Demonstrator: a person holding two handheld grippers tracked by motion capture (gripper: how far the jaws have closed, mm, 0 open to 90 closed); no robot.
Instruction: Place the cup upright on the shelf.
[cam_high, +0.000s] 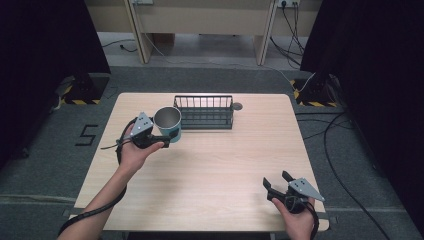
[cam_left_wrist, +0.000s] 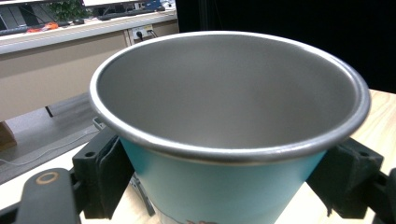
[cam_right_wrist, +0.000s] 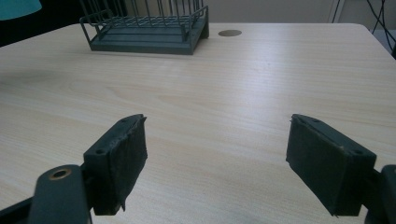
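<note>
Teal cup with a bare steel inside, clamped in the left gripper near the table's far left part, just in front of the left end of the dark wire rack. Wider at the mouth than lower down, walls tapering downward; rolled metal rim running all round, bright along the near edge in the left gripper view. Inside a dull, brushed grey, with nothing seen in it. Outside wall a flat teal, with a trace of reddish print at the very bottom edge of the left gripper view, too cut off to read. Standing roughly upright, mouth open to the ceiling; whether lifted or resting on the wood cannot be told from these views. Black padded jaws pressed against the teal wall from either side, below the rim, closed onto the cup. Person's left hand wrapped around that gripper, cable looping beneath the wrist. Right gripper well apart from the cup, low over the near right corner of the table, held by the right hand. Jaws there spread wide, with bare pale wood between the pads and nothing held. Rack at the far edge in the right gripper view, a round grey disc set in the tabletop just beside its right end.
</note>
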